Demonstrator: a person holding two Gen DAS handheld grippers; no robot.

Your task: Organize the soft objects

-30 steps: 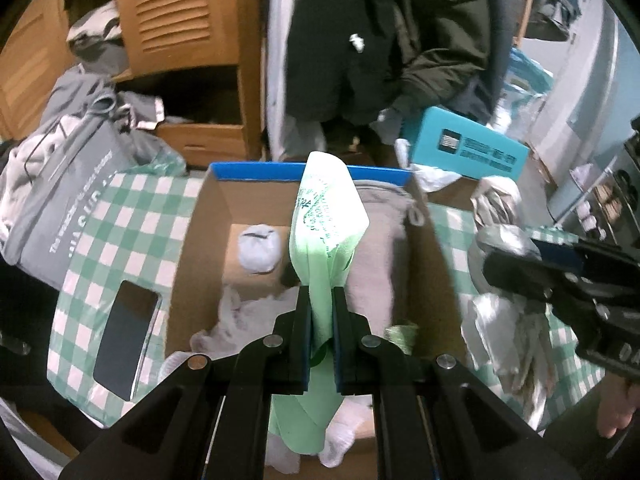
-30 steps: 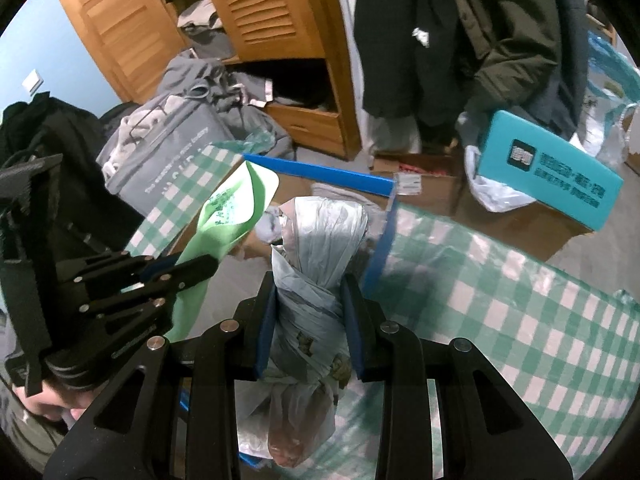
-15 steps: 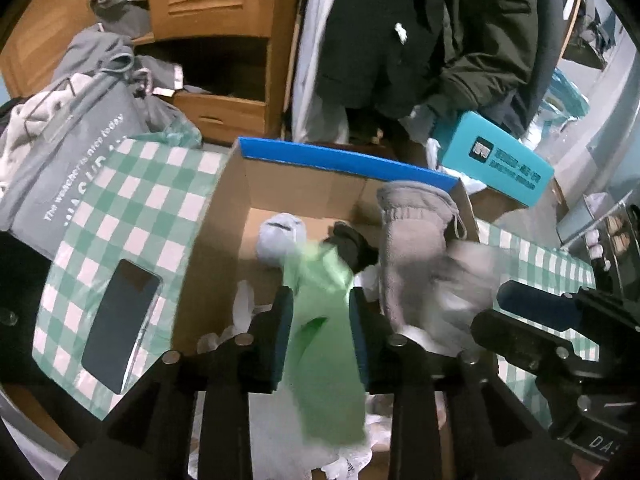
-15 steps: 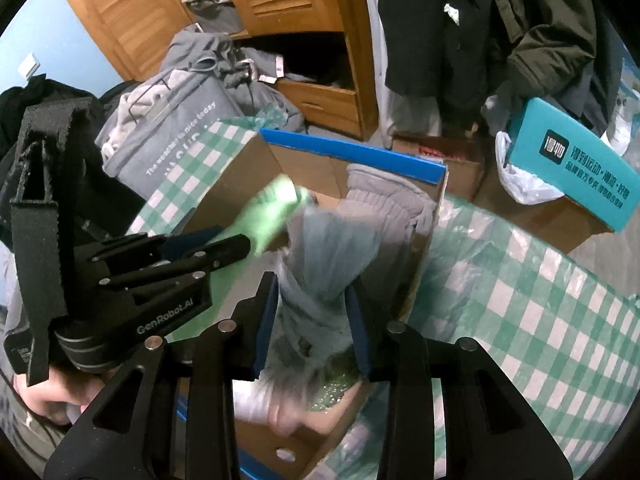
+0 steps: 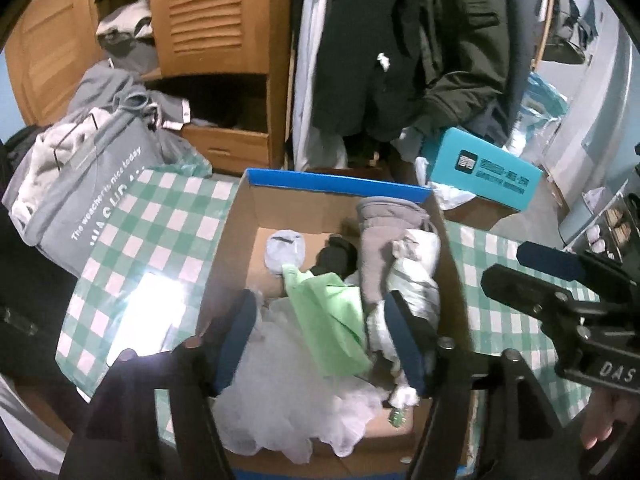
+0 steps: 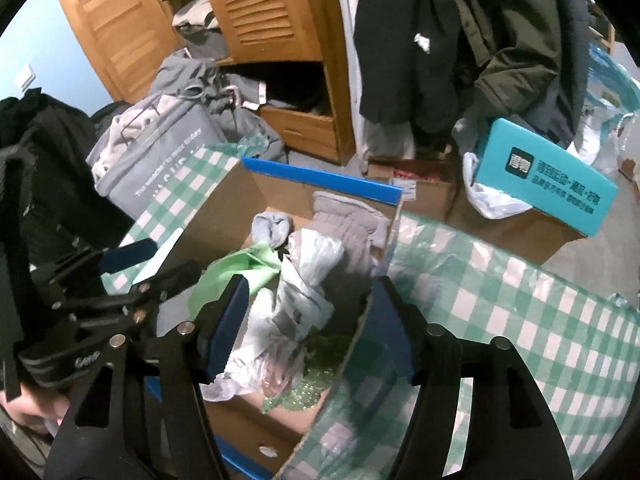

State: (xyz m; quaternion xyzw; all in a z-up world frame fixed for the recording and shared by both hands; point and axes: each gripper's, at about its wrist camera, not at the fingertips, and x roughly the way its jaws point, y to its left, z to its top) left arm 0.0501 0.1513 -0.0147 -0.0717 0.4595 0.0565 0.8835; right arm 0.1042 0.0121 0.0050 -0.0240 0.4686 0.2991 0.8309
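An open cardboard box (image 5: 240,224) with a blue rim stands on the green checked cloth (image 5: 160,216). In it lie a green plastic bag (image 5: 332,320), a crumpled white-grey plastic bag (image 5: 412,280), a grey glove (image 5: 380,224), a pale rolled sock (image 5: 286,250), a dark item and clear plastic (image 5: 288,392). My left gripper (image 5: 320,336) is open and empty above the box. My right gripper (image 6: 308,324) is open and empty over the white-grey bag (image 6: 308,280); the green bag (image 6: 244,268) lies to its left. The right gripper also shows in the left wrist view (image 5: 560,280).
A phone (image 5: 148,316) lies on the cloth left of the box, in glare. A grey tote bag (image 5: 92,184) with clothes stands at the left. A teal box (image 5: 484,168) sits behind on cardboard boxes. A wooden wardrobe (image 5: 212,40) and hanging coats (image 5: 400,40) are at the back.
Both grippers opened and let go. The green bag and the white-grey bag dropped into the box. Both grippers drew back and up.
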